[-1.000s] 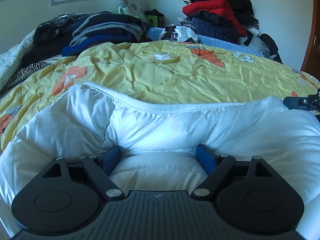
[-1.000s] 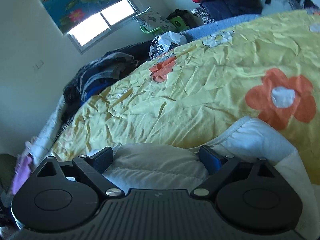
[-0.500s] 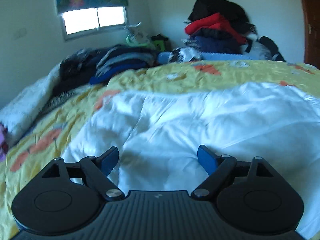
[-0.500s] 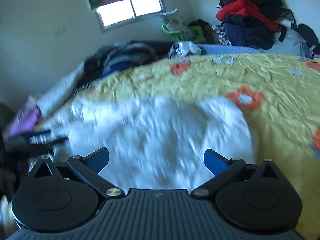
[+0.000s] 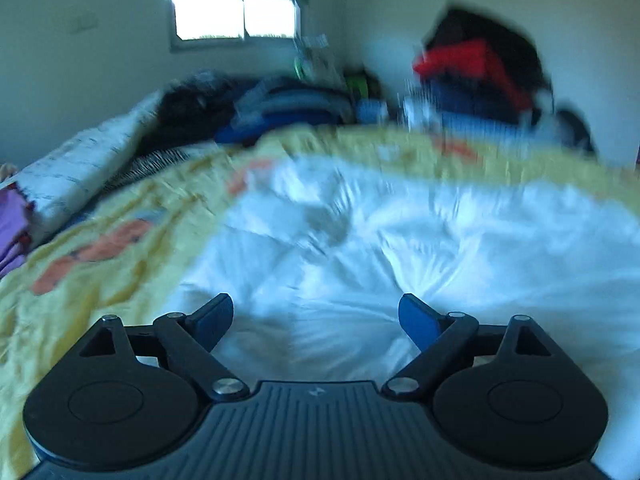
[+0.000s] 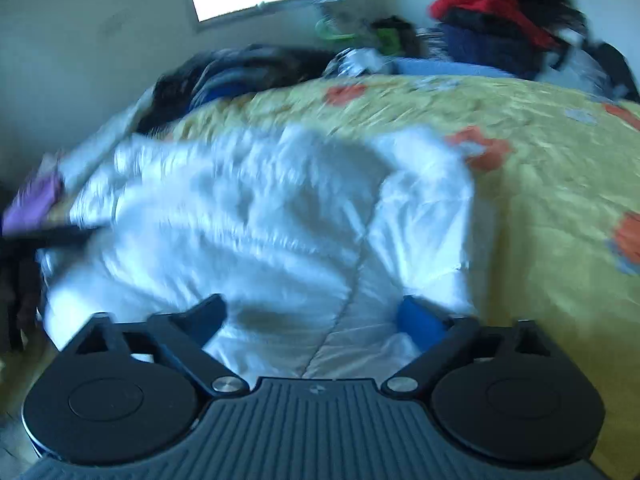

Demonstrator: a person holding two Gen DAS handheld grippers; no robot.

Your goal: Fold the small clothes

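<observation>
Both tongs [image 5: 316,318] [image 6: 312,318] gape over white garment [image 6: 260,216] on yellow bedspread [image 6: 540,152] (blurred).

Left wrist view, frame motion-blurred. Left gripper [image 5: 316,312]: blue-padded fingers [image 5: 214,318] spread wide, nothing between them. Beyond the fingertips, white quilted garment [image 5: 400,248] lies rumpled on yellow bedspread [image 5: 132,248] with orange flower print. Whether the pads touch the garment: cannot tell. Far edge of bed: heap of dark and blue clothes [image 5: 280,112] at left-centre, taller pile with red item [image 5: 476,68] at right. Bright window [image 5: 236,16] in back wall. Purple fabric [image 5: 12,220] at far left edge.
</observation>
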